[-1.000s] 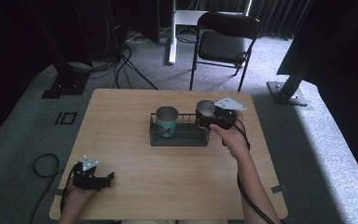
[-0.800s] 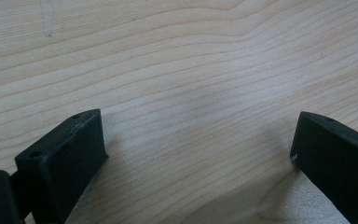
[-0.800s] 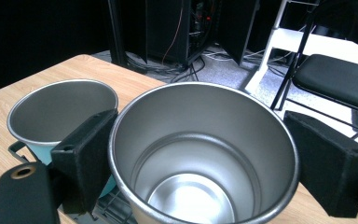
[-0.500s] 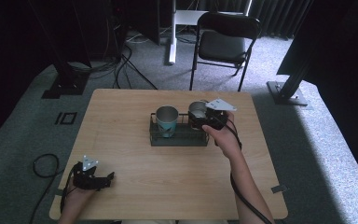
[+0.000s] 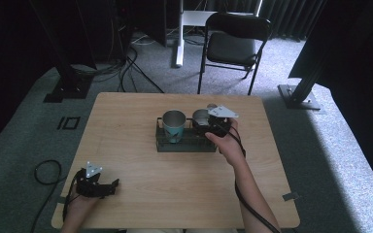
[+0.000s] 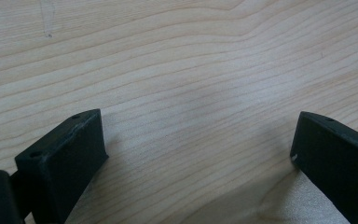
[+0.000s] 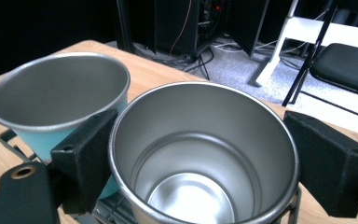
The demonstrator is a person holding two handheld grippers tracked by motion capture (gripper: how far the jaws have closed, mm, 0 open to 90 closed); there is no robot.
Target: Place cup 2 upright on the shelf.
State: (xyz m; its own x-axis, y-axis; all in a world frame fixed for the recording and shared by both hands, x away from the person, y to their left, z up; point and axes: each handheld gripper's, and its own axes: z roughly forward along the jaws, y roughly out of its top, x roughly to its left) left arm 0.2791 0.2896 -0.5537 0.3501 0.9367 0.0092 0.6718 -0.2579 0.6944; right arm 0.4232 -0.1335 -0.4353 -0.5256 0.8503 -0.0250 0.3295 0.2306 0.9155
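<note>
Seen from the high view, the right gripper (image 5: 212,125) holds a plain steel cup (image 5: 201,118) over the right end of the dark wire rack (image 5: 182,145), beside a teal steel cup (image 5: 174,125) already seated there, while the left gripper (image 5: 97,187) rests on the wooden worktop (image 5: 175,184) well apart. Left gripper view: jaws released, spread over bare wood. Right gripper view: jaws flank the plain cup (image 7: 200,154), seemingly grasping it; by my judgement only setting down and letting go remain.
</note>
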